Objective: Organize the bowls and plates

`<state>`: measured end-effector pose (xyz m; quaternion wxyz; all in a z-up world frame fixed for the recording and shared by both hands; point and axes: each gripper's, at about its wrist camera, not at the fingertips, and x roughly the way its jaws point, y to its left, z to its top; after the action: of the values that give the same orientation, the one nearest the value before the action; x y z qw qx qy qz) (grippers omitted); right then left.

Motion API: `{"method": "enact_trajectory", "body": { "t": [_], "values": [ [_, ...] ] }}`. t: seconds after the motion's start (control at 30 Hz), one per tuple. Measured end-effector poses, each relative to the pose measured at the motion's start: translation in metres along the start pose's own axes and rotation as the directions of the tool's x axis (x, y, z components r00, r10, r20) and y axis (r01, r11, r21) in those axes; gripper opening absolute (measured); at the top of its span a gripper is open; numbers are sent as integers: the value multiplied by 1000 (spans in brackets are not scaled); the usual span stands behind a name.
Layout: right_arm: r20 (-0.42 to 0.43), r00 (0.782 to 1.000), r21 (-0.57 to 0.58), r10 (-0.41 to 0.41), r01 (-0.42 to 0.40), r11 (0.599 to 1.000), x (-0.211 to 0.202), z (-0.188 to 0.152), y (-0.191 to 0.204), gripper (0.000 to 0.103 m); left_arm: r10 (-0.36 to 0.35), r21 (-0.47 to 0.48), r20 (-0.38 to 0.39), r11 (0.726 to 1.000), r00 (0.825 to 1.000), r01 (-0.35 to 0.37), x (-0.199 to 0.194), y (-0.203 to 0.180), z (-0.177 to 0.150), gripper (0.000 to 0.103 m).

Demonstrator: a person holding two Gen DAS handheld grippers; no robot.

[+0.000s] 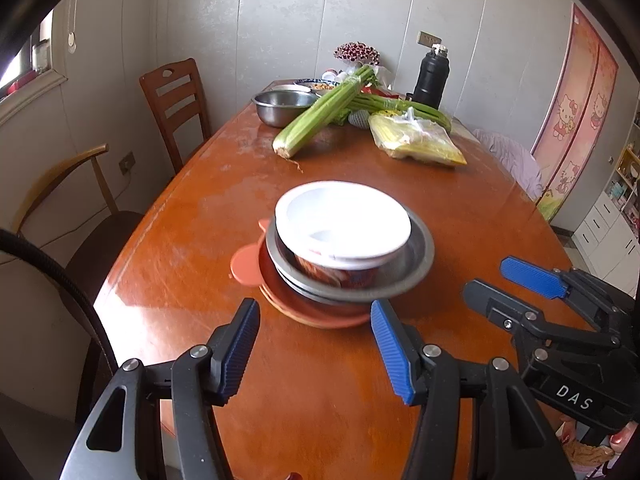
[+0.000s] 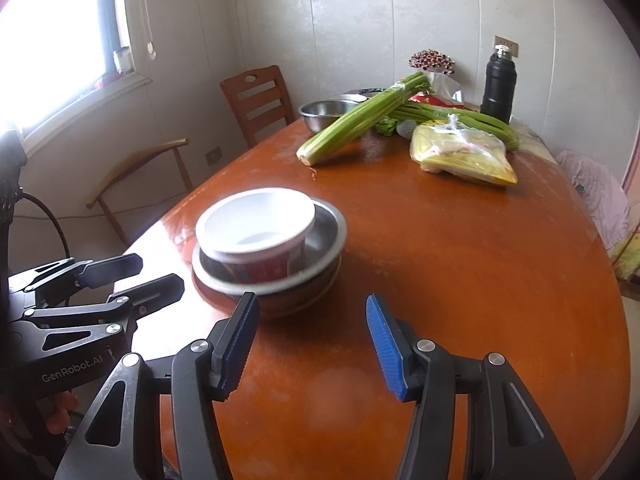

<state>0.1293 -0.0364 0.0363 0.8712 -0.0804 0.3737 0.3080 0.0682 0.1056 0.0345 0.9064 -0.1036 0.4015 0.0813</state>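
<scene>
On the brown wooden table [image 1: 192,264] stands a stack: a white bowl [image 1: 344,220] with a red printed outside sits in a grey metal dish [image 1: 422,256], which rests on a terracotta plate [image 1: 246,268] with ear-like tabs. In the right wrist view the white bowl [image 2: 256,220] and the metal dish [image 2: 332,224] sit on a dark lower bowl [image 2: 296,296]. My left gripper [image 1: 316,340] is open, just short of the stack, with nothing between its fingers. My right gripper [image 2: 310,336] is open too, to the right of the stack, and empty. Each gripper shows in the other's view: right gripper [image 1: 488,276], left gripper [image 2: 160,272].
At the far end of the table lie celery bunches [image 1: 320,116], a steel bowl [image 1: 284,106], a yellow plastic bag [image 1: 416,140] and a black flask [image 1: 432,76]. A wooden chair [image 1: 176,100] and a curved-back chair [image 1: 60,176] stand along the left side.
</scene>
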Motion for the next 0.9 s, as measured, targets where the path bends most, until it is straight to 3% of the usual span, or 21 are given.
{"method": "enact_trajectory", "body": {
  "t": [0.4,0.9],
  "values": [
    [-29,1000,6,-1,1,1000,-1,-43,-4,58,8,2,-11,1000,1000,-8,6,-13,-34,58],
    [-21,1000,10,13,-12,1000,-5,-46,0,58,6,21,-14,1000,1000,-6,4,-18,-41,58]
  ]
}}
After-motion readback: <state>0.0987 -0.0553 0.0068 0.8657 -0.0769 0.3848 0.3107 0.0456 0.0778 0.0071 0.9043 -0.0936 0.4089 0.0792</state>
